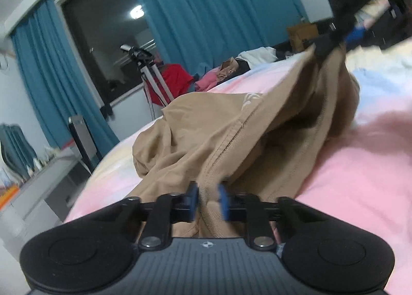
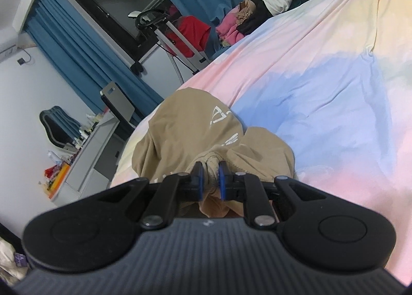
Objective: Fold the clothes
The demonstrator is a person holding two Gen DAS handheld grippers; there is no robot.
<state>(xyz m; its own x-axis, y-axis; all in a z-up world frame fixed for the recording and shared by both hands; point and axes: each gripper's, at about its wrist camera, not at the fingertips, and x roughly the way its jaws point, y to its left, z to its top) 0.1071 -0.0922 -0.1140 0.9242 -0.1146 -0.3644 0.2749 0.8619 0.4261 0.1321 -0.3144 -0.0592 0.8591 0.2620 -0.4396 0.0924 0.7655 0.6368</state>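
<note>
A tan garment [image 1: 206,135] with white lettering hangs between both grippers above the pastel bedsheet [image 1: 360,179]. My left gripper [image 1: 208,198] is shut on a ribbed edge of the cloth. At the upper right of the left wrist view the right gripper [image 1: 332,40] pinches another part and lifts it. In the right wrist view the right gripper [image 2: 209,178] is shut on a bunched hem of the tan garment [image 2: 185,130], whose lower part droops onto the sheet [image 2: 322,84].
A pile of clothes [image 2: 257,14] in pink, white, black and red lies at the bed's far edge. Beyond it stand a metal rack [image 2: 175,37], teal curtains [image 1: 206,11] and a dark window. A cluttered desk [image 2: 85,150] sits left of the bed.
</note>
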